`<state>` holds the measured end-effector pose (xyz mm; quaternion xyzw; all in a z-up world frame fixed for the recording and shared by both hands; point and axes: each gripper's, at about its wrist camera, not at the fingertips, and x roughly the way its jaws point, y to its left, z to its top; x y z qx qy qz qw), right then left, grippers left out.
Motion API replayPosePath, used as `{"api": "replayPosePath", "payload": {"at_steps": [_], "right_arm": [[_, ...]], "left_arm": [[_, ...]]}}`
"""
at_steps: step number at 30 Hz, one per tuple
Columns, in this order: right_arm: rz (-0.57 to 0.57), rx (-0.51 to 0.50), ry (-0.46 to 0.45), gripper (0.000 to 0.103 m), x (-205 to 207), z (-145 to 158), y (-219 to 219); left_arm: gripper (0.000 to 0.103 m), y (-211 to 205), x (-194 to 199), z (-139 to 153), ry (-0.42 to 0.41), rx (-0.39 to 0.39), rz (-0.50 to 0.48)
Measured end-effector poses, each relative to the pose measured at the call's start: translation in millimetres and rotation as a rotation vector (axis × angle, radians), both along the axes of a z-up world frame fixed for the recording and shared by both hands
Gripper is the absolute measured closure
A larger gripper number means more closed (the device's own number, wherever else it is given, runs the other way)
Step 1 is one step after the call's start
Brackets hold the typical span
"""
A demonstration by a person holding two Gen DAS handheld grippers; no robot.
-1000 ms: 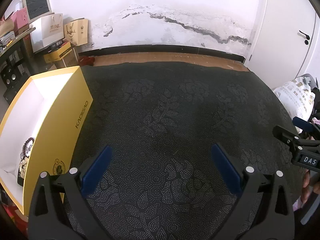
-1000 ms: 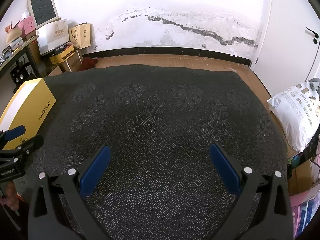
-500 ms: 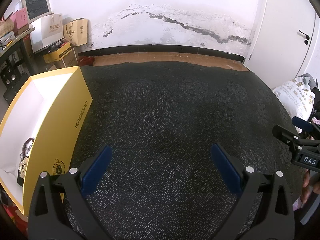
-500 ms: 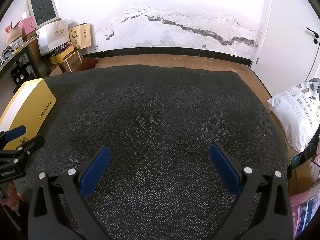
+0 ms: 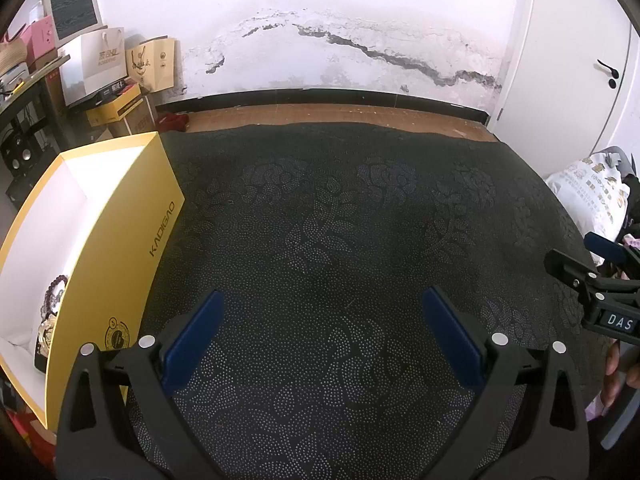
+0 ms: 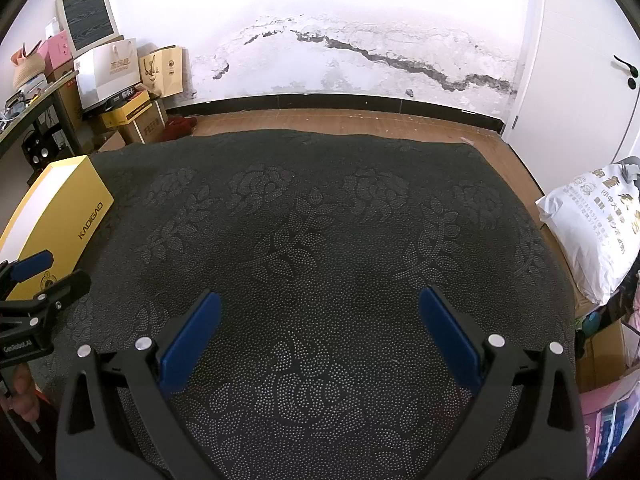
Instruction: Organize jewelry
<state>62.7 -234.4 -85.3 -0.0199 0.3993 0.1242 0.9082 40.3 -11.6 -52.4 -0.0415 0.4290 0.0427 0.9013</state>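
Two grippers, left gripper (image 5: 320, 320) and right gripper (image 6: 318, 320), hang spread and empty over one dark cloth (image 5: 340, 220), while the jewelry (image 5: 50, 312) lies half-hidden in one yellow box (image 5: 120, 264).

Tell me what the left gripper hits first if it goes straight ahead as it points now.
Probably only the dark patterned cloth. The left gripper is open and empty, nothing lies between its fingers, and the yellow box sits off to the side. Depth is unclear.
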Motion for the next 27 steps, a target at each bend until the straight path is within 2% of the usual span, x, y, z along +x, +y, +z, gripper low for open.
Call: {"api": "replayPosePath", "payload": {"at_steps": [10, 15, 27], "right_arm": [[0.001, -0.001, -0.001, 0.007, 0.0, 0.8, 0.3], [0.001, -0.002, -0.001, 0.007, 0.1, 0.5, 0.2], [0.002, -0.003, -0.001, 0.007, 0.1, 0.8, 0.2]], "left_arm": [[0.006, 0.2, -0.4, -0.1, -0.002, -0.003, 0.002], [0.006, 1.3, 0.5, -2.3, 0.018, -0.028, -0.006], [0.006, -0.5, -2.9, 1.1, -0.002, -0.031, -0.008]]}}
